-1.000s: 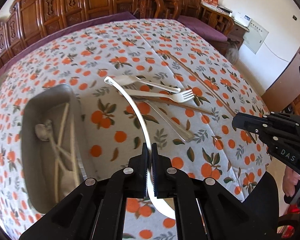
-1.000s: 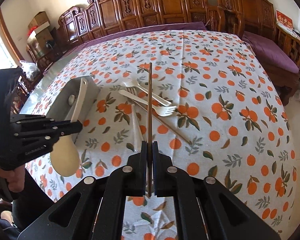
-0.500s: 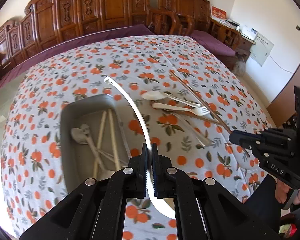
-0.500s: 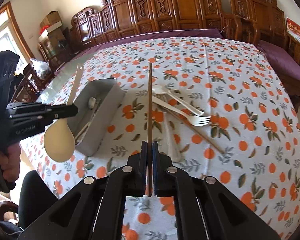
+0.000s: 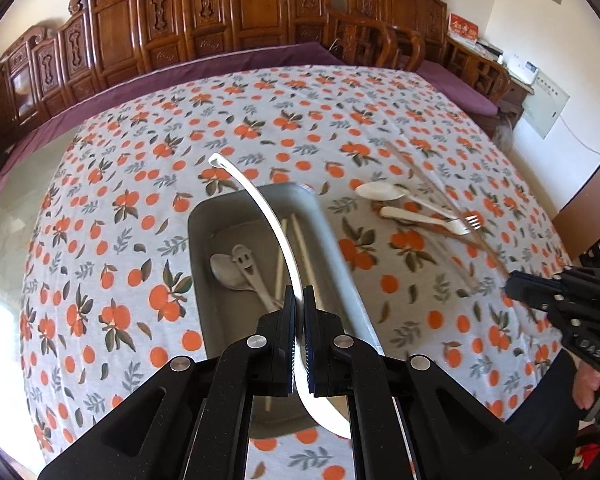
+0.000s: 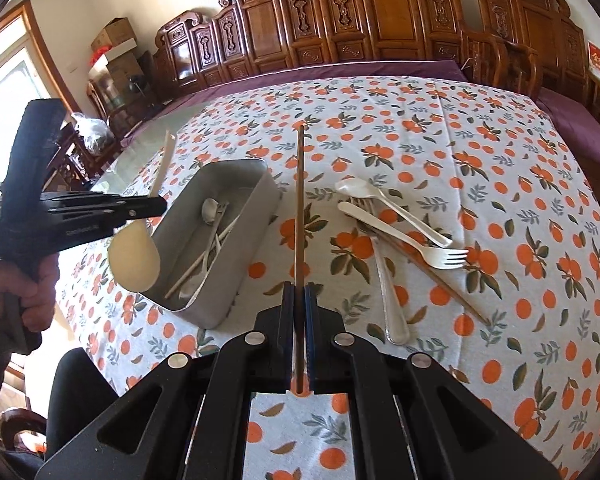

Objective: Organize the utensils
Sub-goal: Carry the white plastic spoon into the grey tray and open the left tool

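My left gripper (image 5: pixel 298 300) is shut on a cream ladle (image 5: pixel 268 220), held above the grey metal tray (image 5: pixel 332 248). From the right wrist view the ladle's bowl (image 6: pixel 134 258) hangs beside the tray's (image 6: pixel 256 220) near left corner, under the left gripper (image 6: pixel 156 206). My right gripper (image 6: pixel 299 292) is shut on a brown chopstick (image 6: pixel 299 208), held above the cloth just right of the tray. The tray holds a spoon (image 5: pixel 226 272), a smiley utensil and pale chopsticks. A white spoon (image 6: pixel 388 204), white fork (image 6: pixel 412 240), metal utensil (image 6: pixel 388 292) and brown chopstick (image 6: pixel 448 292) lie on the cloth.
The table has an orange-print cloth (image 6: pixel 500 184), with carved wooden chairs (image 6: pixel 340 20) behind it. The right gripper shows at the right edge of the left wrist view (image 5: pixel 516 280). The person's hand (image 6: pixel 24 284) and dark-clothed leg are at the table's near edge.
My left gripper has carried the ladle leftwards over the tray. My right gripper has moved left with the chopstick, nearer the tray.
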A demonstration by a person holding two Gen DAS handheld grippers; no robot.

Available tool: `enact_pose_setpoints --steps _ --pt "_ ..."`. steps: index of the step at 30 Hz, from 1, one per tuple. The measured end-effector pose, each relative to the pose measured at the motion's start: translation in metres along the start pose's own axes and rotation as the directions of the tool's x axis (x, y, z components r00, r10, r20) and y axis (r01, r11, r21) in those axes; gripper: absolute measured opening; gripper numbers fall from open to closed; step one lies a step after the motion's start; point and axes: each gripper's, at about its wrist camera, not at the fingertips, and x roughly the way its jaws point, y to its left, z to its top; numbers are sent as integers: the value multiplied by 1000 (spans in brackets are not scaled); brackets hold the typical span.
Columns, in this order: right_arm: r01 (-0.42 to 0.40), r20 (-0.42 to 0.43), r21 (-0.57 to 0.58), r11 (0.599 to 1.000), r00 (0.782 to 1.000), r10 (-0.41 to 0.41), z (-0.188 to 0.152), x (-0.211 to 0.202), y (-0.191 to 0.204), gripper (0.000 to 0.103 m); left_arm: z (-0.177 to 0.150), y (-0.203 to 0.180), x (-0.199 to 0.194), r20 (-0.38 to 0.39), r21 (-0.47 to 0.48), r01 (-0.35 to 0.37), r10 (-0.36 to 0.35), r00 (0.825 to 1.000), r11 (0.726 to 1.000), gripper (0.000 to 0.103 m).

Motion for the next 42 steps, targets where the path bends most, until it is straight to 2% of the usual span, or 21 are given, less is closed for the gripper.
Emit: enact_pose_setpoints --steps 11,20,24,34,37,42 --pt "-6 -17 -12 1000 1000 6 3 10 9 6 -9 17 43 -93 -2 -12 11 996 1000 3" --pt "-11 -21 -18 1000 1000 11 3 13 15 6 -8 13 52 -100 -4 -8 8 995 1000 3" --pt "-19 -18 -26 999 1000 18 5 13 21 6 -11 16 46 -91 -18 -13 11 996 1000 11" --pt "-65 -30 -47 997 998 64 11 26 51 6 -24 36 3 -17 -82 -6 5 1000 997 11" --pt "-85 -48 -47 995 995 83 11 37 62 6 -27 40 -9 5 -86 -20 20 1000 996 16" --pt "-104 -83 -43 994 991 100 12 54 76 6 -34 49 -25 29 -104 -29 32 999 994 16"
